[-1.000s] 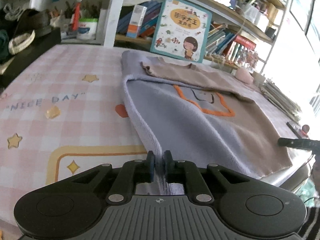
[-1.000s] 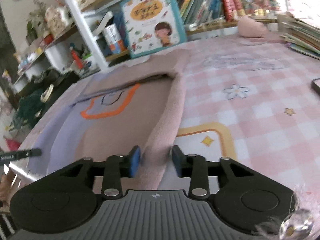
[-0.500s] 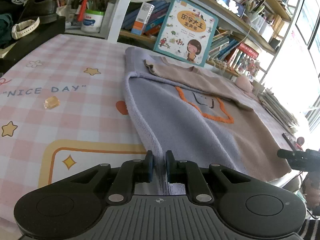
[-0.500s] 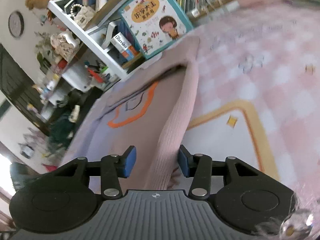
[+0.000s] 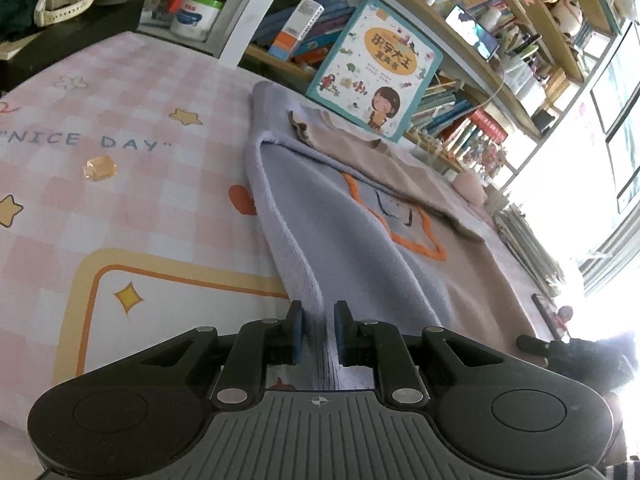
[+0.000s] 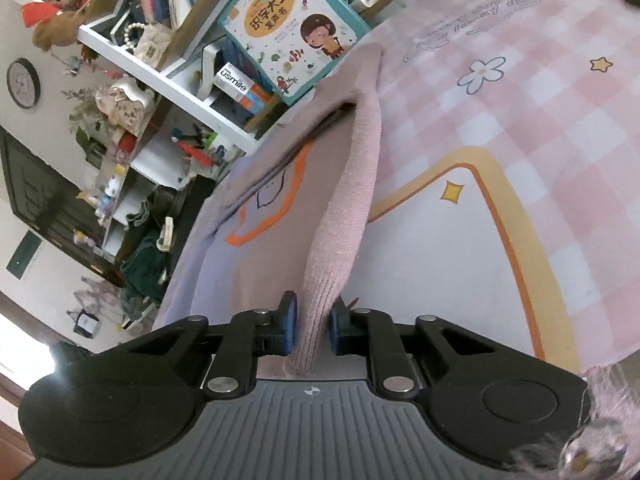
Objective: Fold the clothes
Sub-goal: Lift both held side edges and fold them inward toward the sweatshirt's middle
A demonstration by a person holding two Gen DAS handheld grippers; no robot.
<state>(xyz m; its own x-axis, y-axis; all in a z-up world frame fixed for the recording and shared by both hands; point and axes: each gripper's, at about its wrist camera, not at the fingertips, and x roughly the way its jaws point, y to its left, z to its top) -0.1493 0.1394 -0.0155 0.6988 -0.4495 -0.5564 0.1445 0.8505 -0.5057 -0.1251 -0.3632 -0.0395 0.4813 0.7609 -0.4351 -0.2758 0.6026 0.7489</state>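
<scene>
We pinch the lilac-and-beige knitted sweater [image 5: 360, 248]: left gripper [image 5: 316, 332] holding lilac hem, right gripper [image 6: 312, 326] closing on pink edge at lower centre; thick knit may slip.

The lilac and beige knitted sweater [image 5: 360, 240] lies flat on the pink checked worktop [image 5: 120, 200]. Behind it a teal-edged picture book [image 5: 376, 84] leans against the white wooden bookshelf [image 5: 256, 12]. A small amber block [image 5: 100, 168] lies left of the sweater.

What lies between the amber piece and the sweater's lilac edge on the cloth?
In the left wrist view, only bare checked cloth with an orange heart print lies between the amber piece and the sweater.
</scene>
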